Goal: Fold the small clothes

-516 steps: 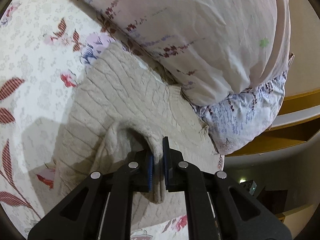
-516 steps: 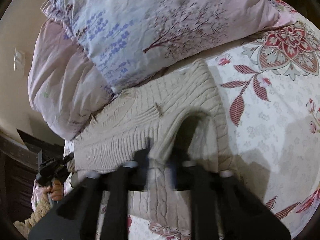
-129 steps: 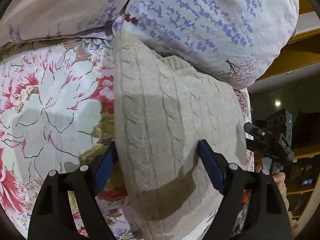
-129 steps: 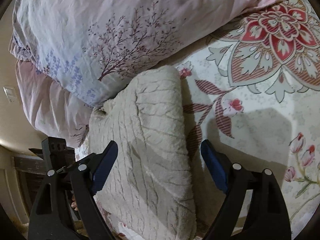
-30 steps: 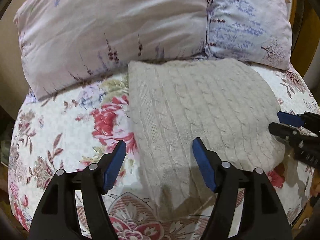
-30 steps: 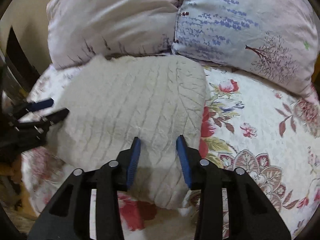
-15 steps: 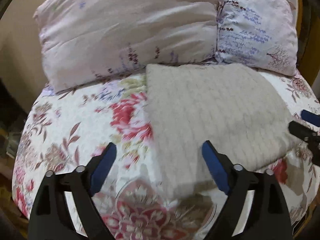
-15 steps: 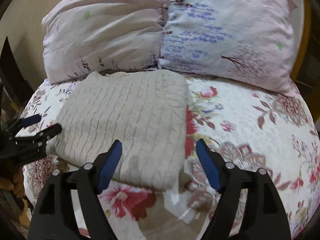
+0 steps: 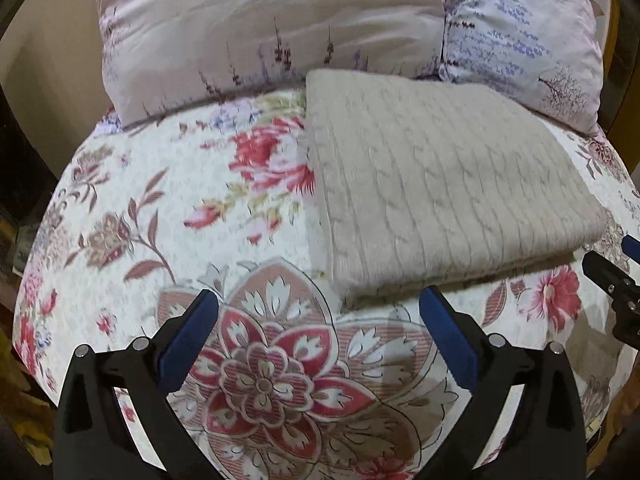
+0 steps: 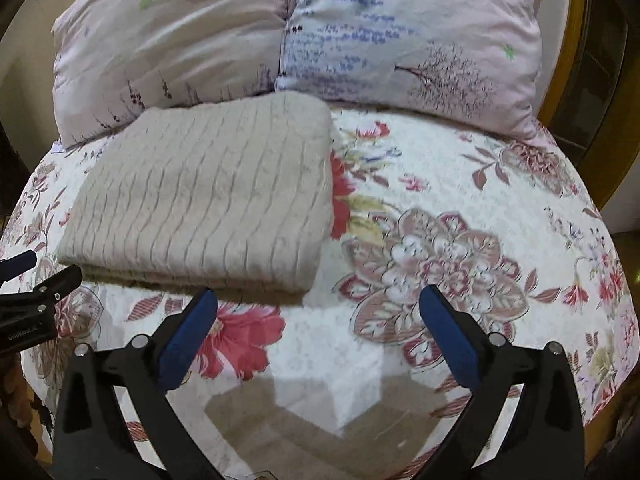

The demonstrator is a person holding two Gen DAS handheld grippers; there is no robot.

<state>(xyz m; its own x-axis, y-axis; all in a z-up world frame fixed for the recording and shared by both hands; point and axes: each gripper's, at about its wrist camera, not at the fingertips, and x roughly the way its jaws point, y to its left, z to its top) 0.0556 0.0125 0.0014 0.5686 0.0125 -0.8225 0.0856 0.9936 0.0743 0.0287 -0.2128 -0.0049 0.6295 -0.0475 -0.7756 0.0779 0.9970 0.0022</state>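
A beige cable-knit sweater [image 9: 436,184] lies folded into a neat rectangle on the floral bedspread [image 9: 160,220], its far edge against the pillows. It also shows in the right wrist view [image 10: 208,196]. My left gripper [image 9: 318,304] is open and empty, held above the bedspread just in front of the sweater's near left corner. My right gripper [image 10: 318,304] is open and empty, held in front of the sweater's near right corner. The right gripper shows at the right edge of the left wrist view [image 9: 616,276]. The left gripper shows at the left edge of the right wrist view [image 10: 28,276].
Two large pillows [image 9: 272,28] [image 10: 408,36] lean at the head of the bed behind the sweater. The bedspread [image 10: 460,240] stretches out to the right of the sweater. A yellow wooden headboard [image 10: 568,64] stands at the far right.
Both grippers have drawn back from the folded sweater and risen, and they stand open and off the cloth. The right gripper opened wider over the last second. The sweater lies still.
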